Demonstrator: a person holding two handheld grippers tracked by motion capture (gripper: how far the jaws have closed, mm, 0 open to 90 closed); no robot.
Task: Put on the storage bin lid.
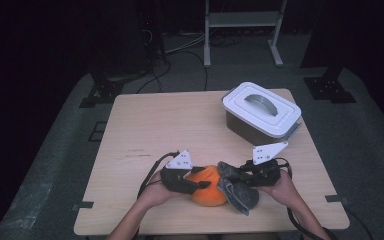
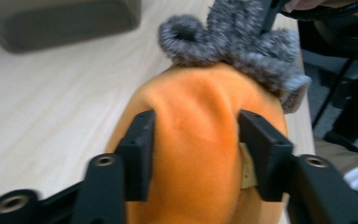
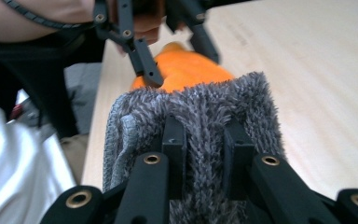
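Orange plush cloth (image 2: 200,140), bunched into a rounded lump, sits between the left tongs (image 2: 196,154), whose two black jaws press into its sides and dent the fabric; its lower part is cut off by the frame edge in the left gripper view. Right tongs (image 3: 204,149) are clamped narrow on a fold of grey fuzzy cloth (image 3: 191,116), the pile hiding the jaw tips. Both cloths touch, grey lying against the orange lump, near the front edge of the worktop (image 1: 155,130). From above, hands and gripper bodies cover much of both cloths. Farther back on the right stands a lidded container (image 1: 261,115), white lid with grey handle, blurred in the left gripper view.
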